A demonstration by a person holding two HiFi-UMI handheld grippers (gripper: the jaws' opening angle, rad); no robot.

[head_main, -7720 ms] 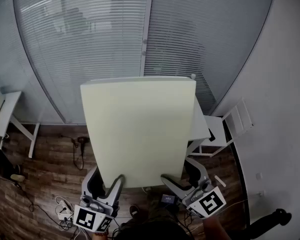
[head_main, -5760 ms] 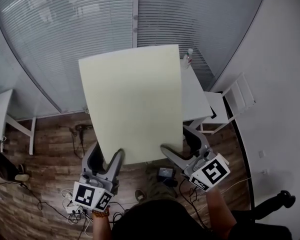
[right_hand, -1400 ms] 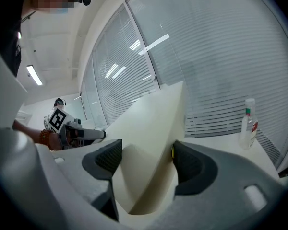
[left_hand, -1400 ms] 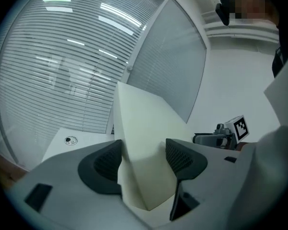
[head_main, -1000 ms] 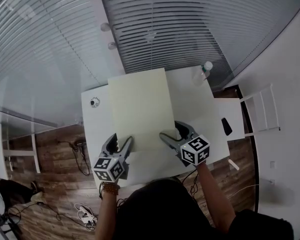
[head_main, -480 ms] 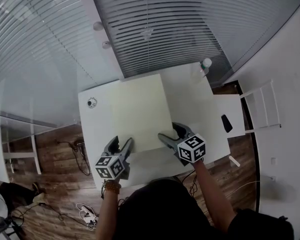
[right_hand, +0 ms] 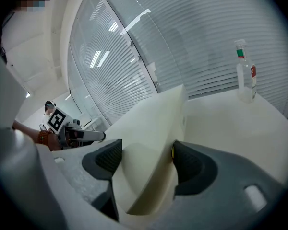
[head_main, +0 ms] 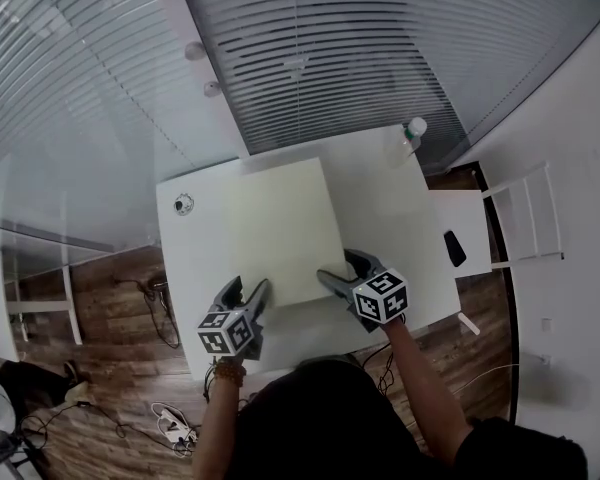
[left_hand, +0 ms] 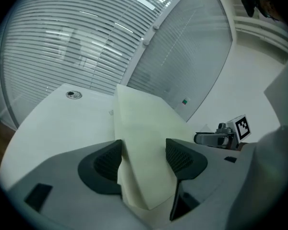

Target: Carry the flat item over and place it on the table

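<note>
Head view: sheet (head_main: 275,228) lies flat on worktop (head_main: 400,218), left of bottle (head_main: 412,130), apart. Risk: a jaw snagging on exit drags it askew twd bottle. Long axis runs near-to-far, short edge nearest. Left gripper view: left tool (left_hand: 144,152) narrowly parted, corner btwn. Right gripper view: right tool (right_hand: 146,155) same.

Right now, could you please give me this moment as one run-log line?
flat sheet: on white table | left hand-held gripper: open, sheet corner between jaws | right hand-held gripper: same
</note>
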